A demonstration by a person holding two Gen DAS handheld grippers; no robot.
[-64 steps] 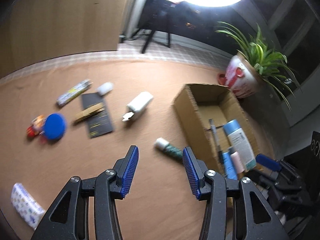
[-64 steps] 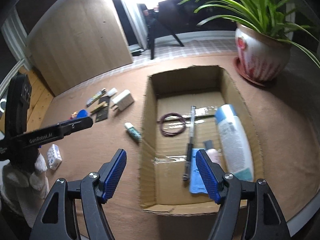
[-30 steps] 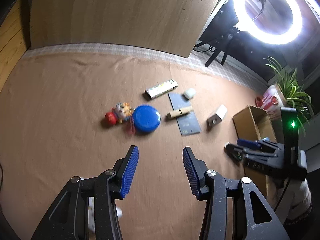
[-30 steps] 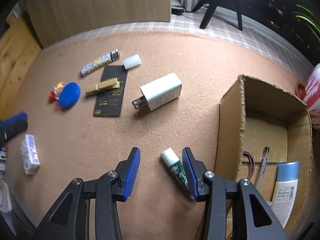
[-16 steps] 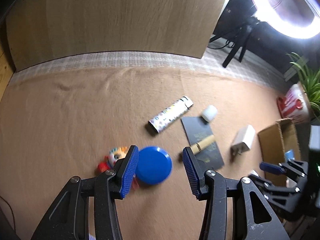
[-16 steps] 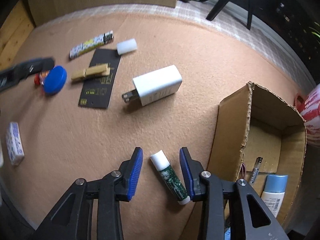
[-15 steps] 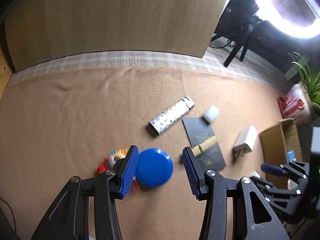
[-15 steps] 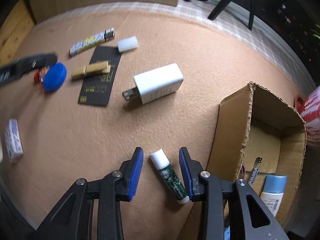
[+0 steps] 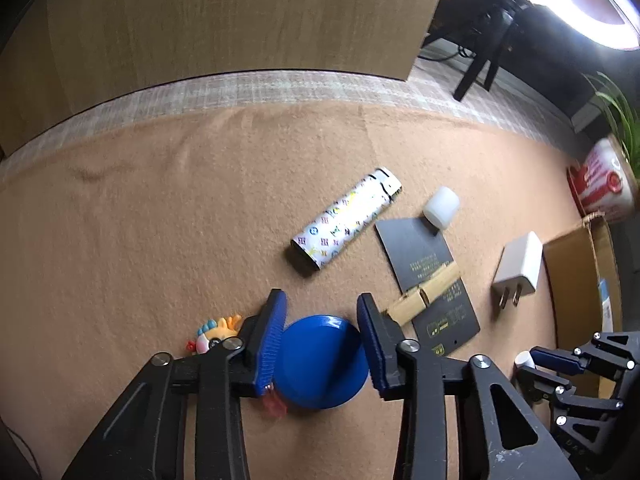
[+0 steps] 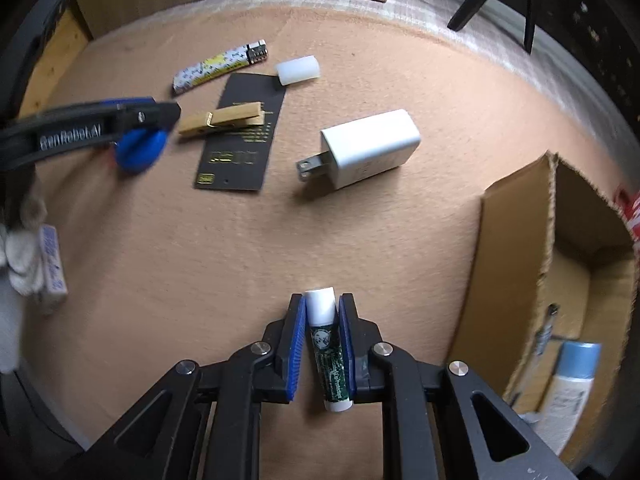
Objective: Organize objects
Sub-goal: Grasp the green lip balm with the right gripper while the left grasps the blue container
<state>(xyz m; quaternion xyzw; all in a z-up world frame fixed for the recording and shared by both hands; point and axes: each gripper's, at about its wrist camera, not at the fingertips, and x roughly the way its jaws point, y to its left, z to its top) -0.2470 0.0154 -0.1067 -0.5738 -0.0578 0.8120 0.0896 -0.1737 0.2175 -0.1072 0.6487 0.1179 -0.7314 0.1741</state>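
Note:
My right gripper [image 10: 322, 320] is shut on a green lip balm tube with a white cap [image 10: 326, 340], low over the brown felt mat, left of the cardboard box [image 10: 516, 272]. My left gripper [image 9: 320, 328] is open, its blue pads on either side of a blue round lid [image 9: 322, 362] that lies on the mat; it also shows in the right wrist view [image 10: 140, 148]. A small cartoon toy [image 9: 214, 334] lies just left of the lid, partly hidden by the left finger.
On the mat lie a patterned lighter [image 9: 346, 224], a white cap [image 9: 441, 207], a black card [image 9: 434, 276] with a wooden clothespin [image 9: 424, 298], a white charger [image 10: 370, 154] and a tissue pack [image 10: 52, 264]. The box holds a pen [image 10: 544, 332] and a blue-capped bottle [image 10: 572, 384]. A potted plant [image 9: 604, 184] stands at the far right.
My right gripper has closed on the lip balm tube. My left gripper has come down and forward so the blue lid now sits between its open pads.

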